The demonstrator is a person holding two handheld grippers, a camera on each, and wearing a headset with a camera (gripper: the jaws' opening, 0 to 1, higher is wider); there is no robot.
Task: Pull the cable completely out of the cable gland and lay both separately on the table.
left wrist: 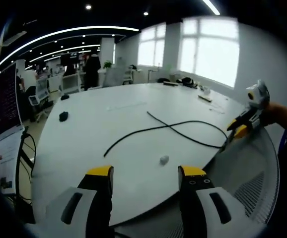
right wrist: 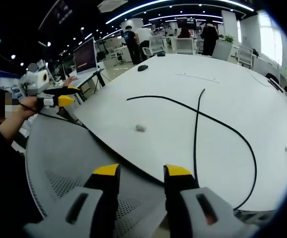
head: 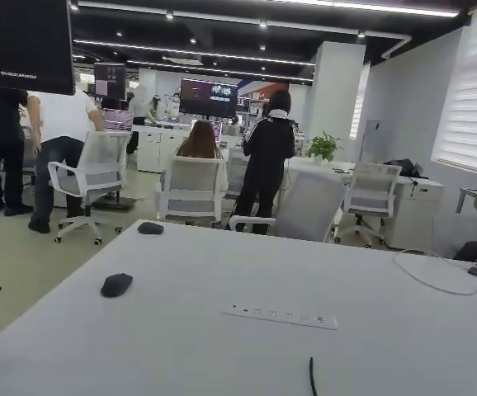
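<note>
- The open-plan office held a broad white worktop [left wrist: 108, 119]. Both grippers hung off its near edge, over a pale mesh chair back [right wrist: 59, 163].
- A long black cable [left wrist: 171, 126] lay on the worktop, crossed over itself in a loose loop.
- A small pale cable gland [left wrist: 164, 159] lay just inside the near edge, apart from the cable, so the two looked already separated.
- The left gripper [left wrist: 146, 173] had its yellow-tipped fingers wide and empty. The gland lay straight ahead of them, a shade to their right.
- The right gripper [right wrist: 141, 171] also held nothing, with its fingers parted. The gland sat farther ahead of it, so the left gripper seemed the nearer.
</note>
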